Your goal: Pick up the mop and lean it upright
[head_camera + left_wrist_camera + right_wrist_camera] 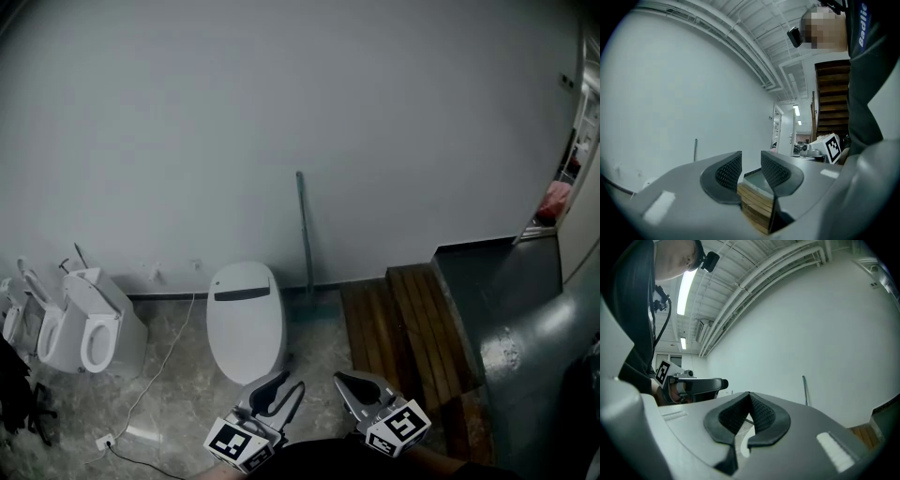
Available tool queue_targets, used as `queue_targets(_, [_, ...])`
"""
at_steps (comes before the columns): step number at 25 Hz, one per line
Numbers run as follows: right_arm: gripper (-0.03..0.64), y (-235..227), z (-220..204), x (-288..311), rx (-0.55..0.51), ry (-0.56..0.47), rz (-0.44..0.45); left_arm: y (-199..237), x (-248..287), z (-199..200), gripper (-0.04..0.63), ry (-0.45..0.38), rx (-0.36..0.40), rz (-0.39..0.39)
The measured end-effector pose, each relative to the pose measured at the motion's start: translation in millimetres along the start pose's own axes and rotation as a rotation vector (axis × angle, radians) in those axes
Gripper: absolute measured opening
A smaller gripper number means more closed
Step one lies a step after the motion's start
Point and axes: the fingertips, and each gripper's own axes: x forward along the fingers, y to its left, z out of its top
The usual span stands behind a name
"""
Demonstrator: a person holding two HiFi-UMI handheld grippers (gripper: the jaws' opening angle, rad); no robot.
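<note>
The mop (304, 234) stands upright against the white wall, its thin grey-green handle rising from a mop head on the floor between the toilet and the wooden platform. Its handle also shows far off in the left gripper view (695, 149) and in the right gripper view (805, 390). Both grippers are at the bottom of the head view, well short of the mop. My left gripper (291, 382) (751, 161) has a gap between its pads with nothing in it. The pads of my right gripper (343, 379) (749, 399) meet at the tips, with nothing held.
A white toilet (246, 319) with its lid down stands just ahead, with more toilets (89, 323) at the left. A wooden slatted platform (398, 323) and a grey ramp (506, 300) fill the right. A cable and socket (141, 394) lie on the tiled floor.
</note>
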Motion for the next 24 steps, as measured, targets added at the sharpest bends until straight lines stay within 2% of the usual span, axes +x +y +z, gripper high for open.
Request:
queue_targets(6, [0.003, 4, -5, -2, 0.001, 0.001, -0.002, -9, -1, 5, 0.140, -0.019, -0.003, -0.034])
queue_targets(24, [0.003, 0, -6, 2, 0.010, 0.006, 0.006, -6, 3, -4, 0.138, 0.001, 0.006, -0.033])
